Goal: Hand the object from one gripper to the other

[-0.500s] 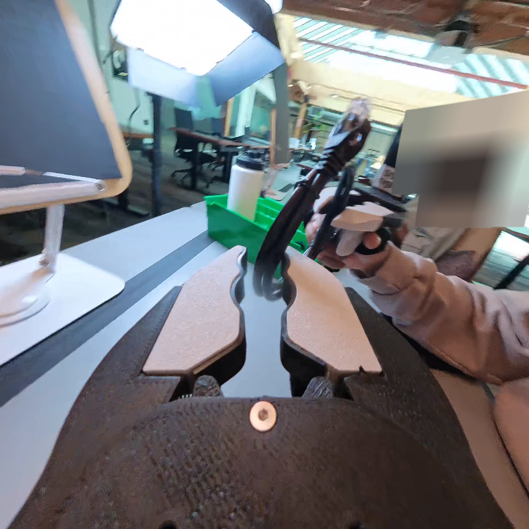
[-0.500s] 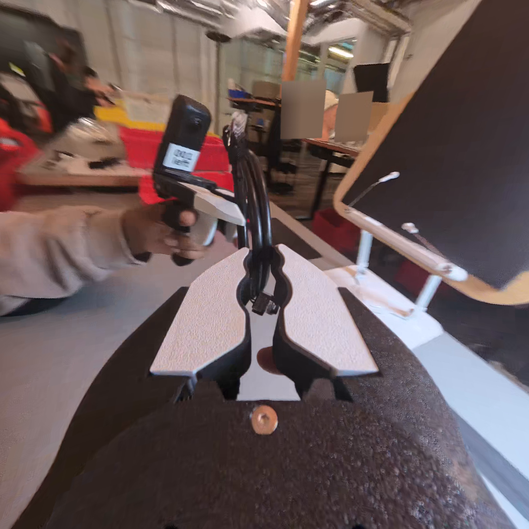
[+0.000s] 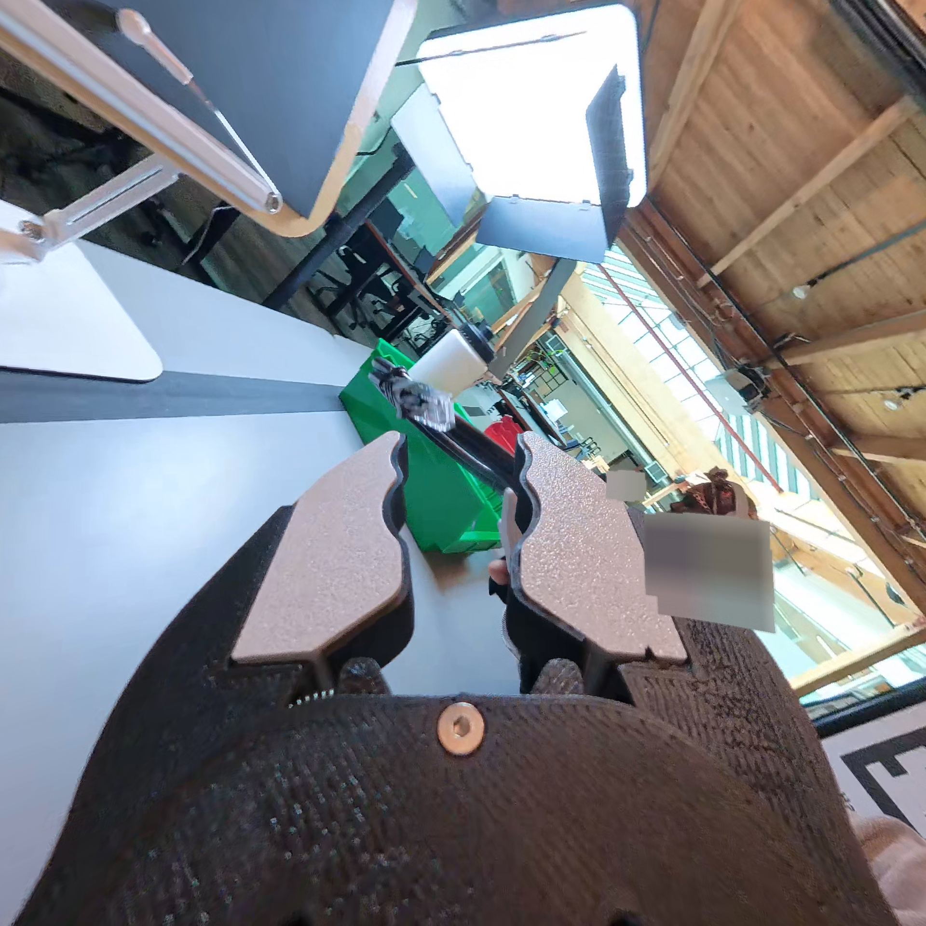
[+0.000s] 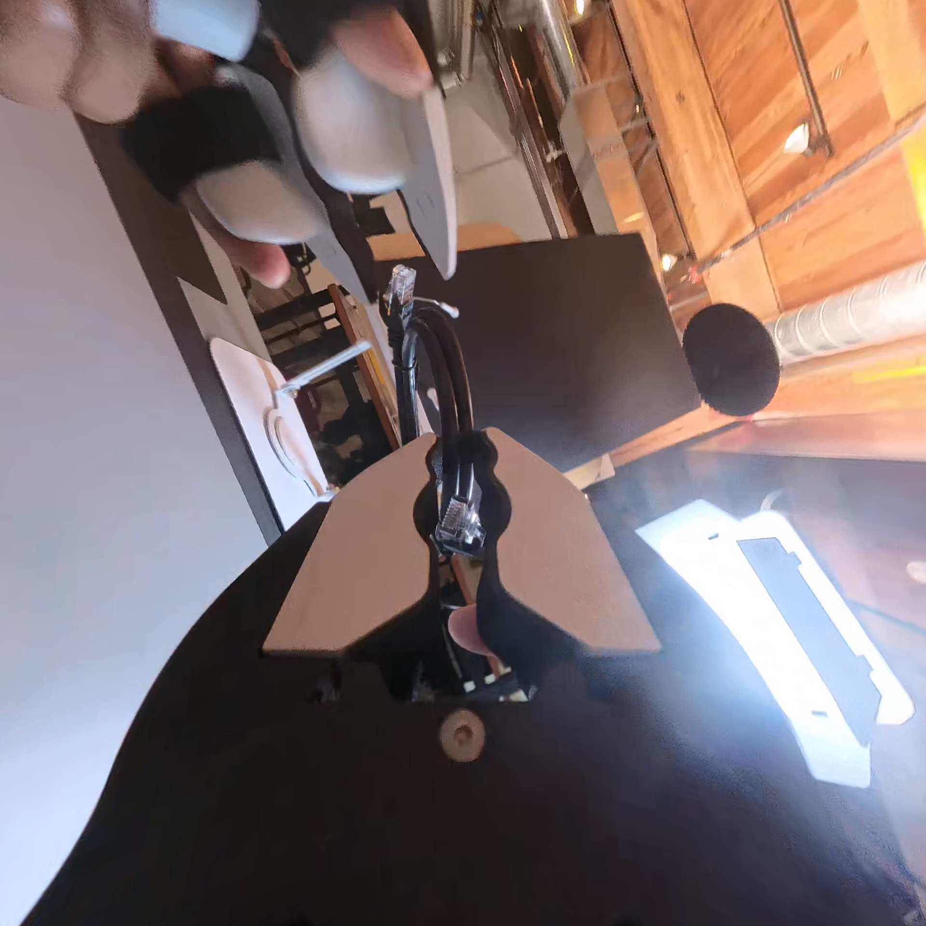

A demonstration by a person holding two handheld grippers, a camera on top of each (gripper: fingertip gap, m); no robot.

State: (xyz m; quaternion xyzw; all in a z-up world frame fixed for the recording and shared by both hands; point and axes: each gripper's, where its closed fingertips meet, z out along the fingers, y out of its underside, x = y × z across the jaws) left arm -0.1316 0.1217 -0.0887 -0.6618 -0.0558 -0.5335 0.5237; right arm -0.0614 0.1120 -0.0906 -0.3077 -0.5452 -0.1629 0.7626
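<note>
Between the two fingers of the right gripper a bundled black network cable is sitting, and the jaws are pressing on it from both sides. One clear plug of the cable is lying back in the gap between the fingers, pointing toward the camera, and the loops are rising out past the fingertips to a second clear plug at the far end. Beyond that end, in the right wrist view, a hand is gripping the handle of the other tool, very blurred.

Seen from the left wrist camera, the left gripper is standing wide apart and is holding nothing. The same cable is crossing the gap near the fingertips, coming from behind the right-side finger and pointing its plug up to the left; I cannot tell if it is touching that finger. Behind it a green bin with a white bottle is resting on the grey table, and a bright studio lamp is shining above.
</note>
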